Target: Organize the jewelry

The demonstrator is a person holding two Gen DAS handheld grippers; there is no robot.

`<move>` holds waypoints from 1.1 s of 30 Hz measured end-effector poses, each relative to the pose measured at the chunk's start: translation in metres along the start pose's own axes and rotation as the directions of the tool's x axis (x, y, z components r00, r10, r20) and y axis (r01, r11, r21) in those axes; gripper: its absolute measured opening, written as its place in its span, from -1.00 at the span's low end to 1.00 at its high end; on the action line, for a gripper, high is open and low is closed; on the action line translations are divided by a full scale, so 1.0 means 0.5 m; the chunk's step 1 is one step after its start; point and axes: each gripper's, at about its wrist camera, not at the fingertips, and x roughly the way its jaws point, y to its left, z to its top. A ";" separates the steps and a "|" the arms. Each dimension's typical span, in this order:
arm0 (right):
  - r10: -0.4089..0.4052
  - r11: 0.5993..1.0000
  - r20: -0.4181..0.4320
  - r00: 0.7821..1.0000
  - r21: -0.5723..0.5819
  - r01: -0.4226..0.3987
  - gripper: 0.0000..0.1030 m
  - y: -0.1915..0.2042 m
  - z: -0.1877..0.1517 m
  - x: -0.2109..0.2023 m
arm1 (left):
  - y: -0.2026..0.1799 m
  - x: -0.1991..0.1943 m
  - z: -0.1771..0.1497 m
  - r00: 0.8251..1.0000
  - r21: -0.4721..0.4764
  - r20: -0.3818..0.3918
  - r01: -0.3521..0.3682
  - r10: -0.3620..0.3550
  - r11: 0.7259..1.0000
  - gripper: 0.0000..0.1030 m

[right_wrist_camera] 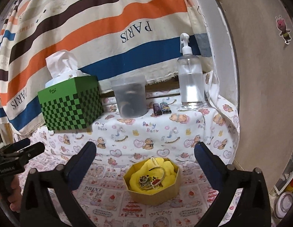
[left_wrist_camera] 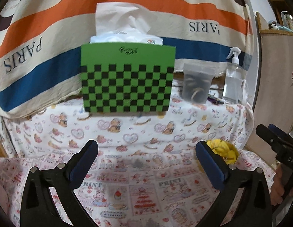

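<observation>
Your left claw (left_wrist_camera: 146, 158) stands wide open and holds nothing; between its fingers you see only the printed cloth on the table (left_wrist_camera: 127, 136). Your right claw (right_wrist_camera: 145, 160) is also wide open and empty. The jewelry box (right_wrist_camera: 153, 185), an octagonal gold box lined with yellow fabric, sits on the table between and just beyond the right claw's fingers, not touching them. Inside it lie a gold bangle (right_wrist_camera: 157, 170) and a small heap of other jewelry (right_wrist_camera: 148, 182). Farther back stand a green checkered tissue box (right_wrist_camera: 70, 104), a frosted plastic cup (right_wrist_camera: 130, 96) with something round inside, two lighters (right_wrist_camera: 162, 108) and a clear spray bottle (right_wrist_camera: 191, 79). Behind them hangs a striped cloth (right_wrist_camera: 108, 28) with the word PARIS.
</observation>
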 end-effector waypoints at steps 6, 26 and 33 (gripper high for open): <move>-0.028 0.998 -0.064 0.998 -0.061 0.024 1.00 0.020 -0.052 0.037 | 0.013 0.011 -0.028 1.000 -0.028 -0.015 -0.019 0.018 0.999 0.99; -0.066 0.995 -0.064 0.996 -0.082 0.061 1.00 0.021 -0.076 0.047 | 0.000 -0.021 -0.080 0.958 0.008 0.168 -0.236 0.231 0.972 0.99; -0.082 0.992 -0.049 0.995 -0.099 0.077 1.00 0.030 -0.076 0.037 | -0.011 -0.020 -0.079 0.965 0.037 0.166 -0.212 0.204 0.976 0.99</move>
